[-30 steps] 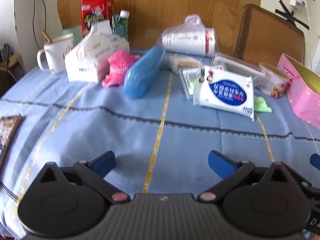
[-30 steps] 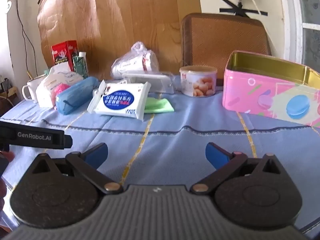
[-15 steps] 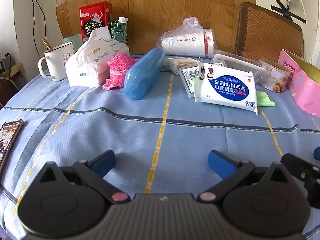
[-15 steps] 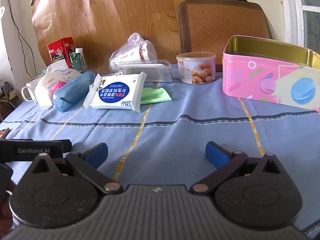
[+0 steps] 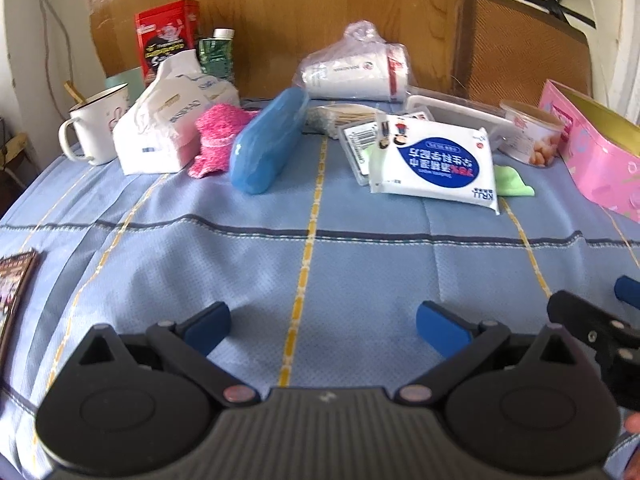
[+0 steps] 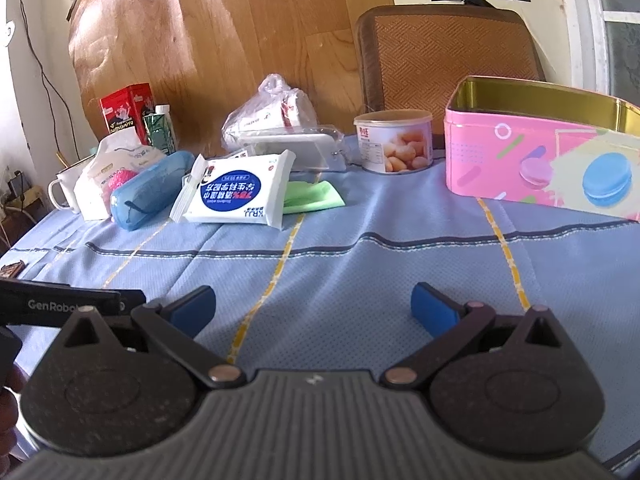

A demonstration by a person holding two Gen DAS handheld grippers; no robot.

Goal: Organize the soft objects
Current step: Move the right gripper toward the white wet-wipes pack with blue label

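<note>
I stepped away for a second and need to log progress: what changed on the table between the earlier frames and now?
Only the cameras shifted slightly; nothing was taken hold of or let go. The left gripper and right gripper stayed open and empty over the tablecloth. The pink sock, green cloth and wipes pack lie where they were.

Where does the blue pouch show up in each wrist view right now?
Left wrist: blue pouch left of centre, far on the table, leaning against the pink fluffy item.
Right wrist: pouch at far left, mid-height, hiding most of the pink item.
Shared landmark: white wipes pack lies just right of the pouch in both.
</note>
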